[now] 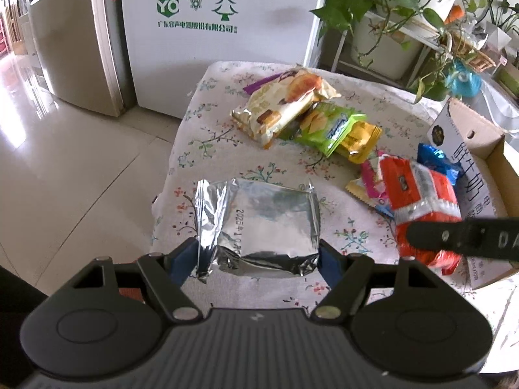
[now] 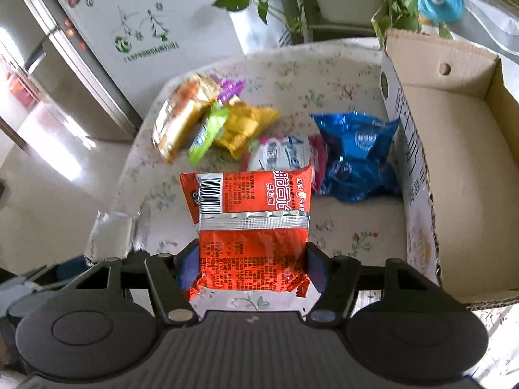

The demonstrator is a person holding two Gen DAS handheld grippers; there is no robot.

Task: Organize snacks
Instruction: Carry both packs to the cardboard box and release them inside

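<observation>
I have a packet in each claw. My left gripper [image 1: 258, 261] is clamped across the near end of the silver foil pouch [image 1: 259, 223], blue pads pressed on both its sides at the lower centre of the left view; I take it by the short end so the rest hangs free above the floral cloth [image 1: 207, 120]. My right gripper [image 2: 249, 269] pinches the orange noodle packet [image 2: 253, 227] the same way, lower centre of its own view, barcode end pointing away from me.

The remaining snacks — a yellow biscuit bag [image 1: 279, 103], a green packet [image 1: 327, 126], a blue foil bag [image 2: 356, 155] — lie loose mid-frame, the blue one just beside the cardboard box [image 2: 460, 168].

Only the right view looks into that box: at the right edge of the frame, its floor is bare as far as I can see, so I judge both packets are meant to go in there. The left view shows only its printed outer wall at the far right, but shows the other gripper's dark finger crossing the orange packet.
</observation>
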